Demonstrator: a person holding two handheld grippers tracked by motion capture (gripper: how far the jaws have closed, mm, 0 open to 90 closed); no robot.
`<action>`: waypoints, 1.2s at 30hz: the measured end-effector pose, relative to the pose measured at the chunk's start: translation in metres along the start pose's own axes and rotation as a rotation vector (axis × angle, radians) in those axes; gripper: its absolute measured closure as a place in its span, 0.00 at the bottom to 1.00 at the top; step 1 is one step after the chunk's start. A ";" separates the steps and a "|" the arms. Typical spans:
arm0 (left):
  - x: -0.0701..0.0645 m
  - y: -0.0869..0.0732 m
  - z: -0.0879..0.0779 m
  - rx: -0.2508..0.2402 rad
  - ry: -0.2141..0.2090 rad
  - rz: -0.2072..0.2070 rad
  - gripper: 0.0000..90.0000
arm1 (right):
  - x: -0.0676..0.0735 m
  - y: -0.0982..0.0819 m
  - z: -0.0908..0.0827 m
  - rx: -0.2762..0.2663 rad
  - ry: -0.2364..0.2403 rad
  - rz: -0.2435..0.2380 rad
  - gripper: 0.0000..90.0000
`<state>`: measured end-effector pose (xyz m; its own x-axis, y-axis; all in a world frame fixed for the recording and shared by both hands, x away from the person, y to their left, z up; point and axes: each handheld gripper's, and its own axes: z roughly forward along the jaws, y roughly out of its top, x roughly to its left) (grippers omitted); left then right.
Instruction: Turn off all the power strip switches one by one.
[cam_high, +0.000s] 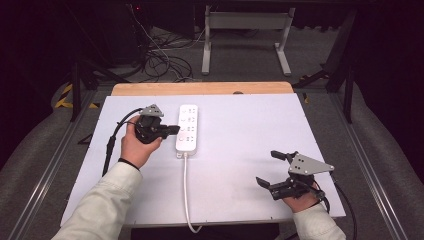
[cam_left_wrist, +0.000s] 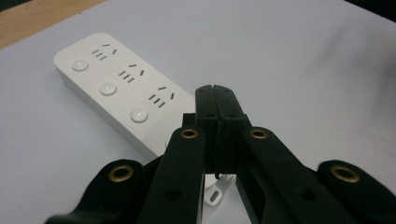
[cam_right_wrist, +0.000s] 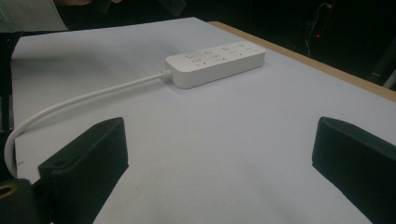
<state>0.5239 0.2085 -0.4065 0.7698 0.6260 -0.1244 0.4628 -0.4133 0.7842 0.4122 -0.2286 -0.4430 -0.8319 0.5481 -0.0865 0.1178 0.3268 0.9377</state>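
Observation:
A white power strip (cam_high: 187, 127) (cam_left_wrist: 107, 79) (cam_right_wrist: 215, 63) with round buttons lies flat on the white tabletop (cam_high: 250, 125), left of centre. Its white cord (cam_high: 186, 190) (cam_right_wrist: 84, 98) runs to the near edge and off it. My left gripper (cam_high: 175, 130) (cam_left_wrist: 215, 107) is shut with nothing between its jaws. Its tip is over the left edge of the strip near the cord end; I cannot tell whether it touches. My right gripper (cam_high: 268, 167) (cam_right_wrist: 224, 158) stands open above bare tabletop at the near right, with nothing between its jaws.
A wooden strip (cam_high: 200, 88) borders the table's far edge. Beyond it, on the floor, stand a white table frame (cam_high: 245, 22) and a tangle of cables (cam_high: 160, 60). Metal rails (cam_high: 50, 165) run along both sides of the table.

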 end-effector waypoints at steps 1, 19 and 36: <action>0.000 0.000 0.006 0.009 0.018 0.006 1.00 | 0.000 0.000 0.000 -0.002 0.001 0.001 0.04; 0.008 -0.008 0.042 0.154 0.118 0.019 1.00 | -0.001 -0.001 0.000 0.002 0.012 0.007 0.05; 0.007 -0.012 0.053 0.186 0.132 0.034 1.00 | -0.001 -0.002 0.001 0.006 0.017 0.004 0.05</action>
<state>0.5468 0.1827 -0.4491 0.7278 0.6857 -0.0090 0.5198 -0.5431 0.6594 0.4138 -0.2288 -0.4447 -0.8405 0.5362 -0.0775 0.1238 0.3294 0.9361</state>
